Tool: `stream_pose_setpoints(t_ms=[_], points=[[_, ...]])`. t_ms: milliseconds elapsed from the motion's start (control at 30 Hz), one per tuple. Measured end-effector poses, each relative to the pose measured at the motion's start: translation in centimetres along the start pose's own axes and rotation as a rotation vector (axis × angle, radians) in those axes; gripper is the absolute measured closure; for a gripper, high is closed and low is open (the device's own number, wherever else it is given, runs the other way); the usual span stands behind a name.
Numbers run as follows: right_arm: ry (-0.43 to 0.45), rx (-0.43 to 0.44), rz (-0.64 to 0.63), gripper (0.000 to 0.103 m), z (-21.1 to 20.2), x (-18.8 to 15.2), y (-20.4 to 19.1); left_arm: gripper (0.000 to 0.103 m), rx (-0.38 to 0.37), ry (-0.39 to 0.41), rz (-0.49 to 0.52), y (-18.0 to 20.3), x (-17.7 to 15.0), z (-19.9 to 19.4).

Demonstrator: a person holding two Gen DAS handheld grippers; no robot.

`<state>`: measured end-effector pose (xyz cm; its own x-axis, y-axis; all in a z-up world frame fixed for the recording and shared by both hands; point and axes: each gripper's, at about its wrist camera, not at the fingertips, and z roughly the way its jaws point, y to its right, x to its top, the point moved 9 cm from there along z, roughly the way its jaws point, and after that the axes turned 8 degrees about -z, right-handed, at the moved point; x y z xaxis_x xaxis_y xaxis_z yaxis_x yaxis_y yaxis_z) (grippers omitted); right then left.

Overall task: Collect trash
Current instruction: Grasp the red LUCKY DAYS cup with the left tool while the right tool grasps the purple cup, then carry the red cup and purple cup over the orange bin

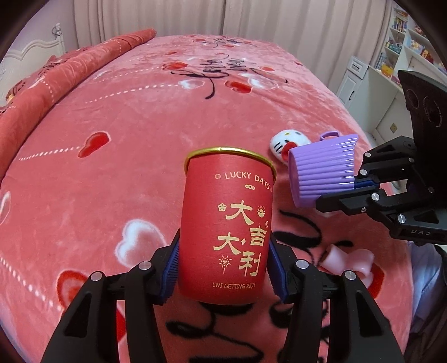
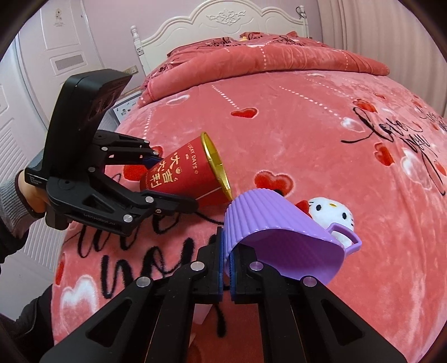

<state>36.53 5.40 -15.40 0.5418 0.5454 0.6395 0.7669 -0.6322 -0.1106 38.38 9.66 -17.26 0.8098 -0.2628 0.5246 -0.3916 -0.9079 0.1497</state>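
A red paper cup (image 1: 226,231) with gold lettering and a gold rim sits between the blue pads of my left gripper (image 1: 223,268), which is shut on its lower half. In the right wrist view the same red paper cup (image 2: 184,176) tilts over the bed, with the left gripper (image 2: 167,184) shut on it. My right gripper (image 2: 226,259) is shut on the rim of a ribbed purple plastic cup (image 2: 268,223) with a small handle. From the left wrist view, the purple cup (image 1: 321,170) hangs sideways from the right gripper (image 1: 354,190).
A pink fleece blanket (image 1: 139,139) with hearts covers the bed. A white cat plush (image 1: 287,143), (image 2: 331,210) lies just behind the purple cup. A pale pink toy (image 1: 349,261) lies on the blanket at right. A white headboard (image 2: 223,22), door and shelves surround the bed.
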Motion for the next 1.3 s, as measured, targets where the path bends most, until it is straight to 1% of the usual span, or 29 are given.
stream_pose_setpoints(t_ms=[267, 400, 567, 733, 800, 933, 1100, 1300], points=[[0.033, -0.010, -0.018, 0.099, -4.0, 0.0, -1.4, 0.048, 0.022, 0.000, 0.007, 2.7, -1.3, -3.1], [0.046, -0.013, -0.020, 0.099, -6.8, -0.9, -2.6, 0.048, 0.026, 0.011, 0.014, 4.7, -1.9, -5.2], [0.054, -0.019, -0.022, 0.099, -10.6, -3.0, -4.4, 0.048, 0.038, 0.022, 0.021, 7.6, -3.2, -7.7], [0.067, -0.018, 0.006, 0.099, -14.9, -6.4, -6.3, 0.048, 0.036, 0.018, 0.038, 11.4, -5.2, -9.7], [0.071, -0.018, 0.019, 0.099, -16.4, -7.9, -7.0, 0.048, 0.037, 0.013, 0.056, 13.3, -6.1, -10.2], [0.082, -0.030, 0.044, 0.099, -20.0, -11.5, -8.0, 0.048, 0.015, 0.009, 0.089, 17.5, -7.3, -10.9], [0.105, -0.083, 0.107, 0.099, -25.2, -16.2, -7.1, 0.048, -0.035, 0.013, 0.160, 24.3, -7.4, -10.5], [0.129, -0.180, 0.217, 0.099, -31.6, -23.2, -3.9, 0.048, -0.128, -0.003, 0.277, 33.5, -6.8, -7.9]])
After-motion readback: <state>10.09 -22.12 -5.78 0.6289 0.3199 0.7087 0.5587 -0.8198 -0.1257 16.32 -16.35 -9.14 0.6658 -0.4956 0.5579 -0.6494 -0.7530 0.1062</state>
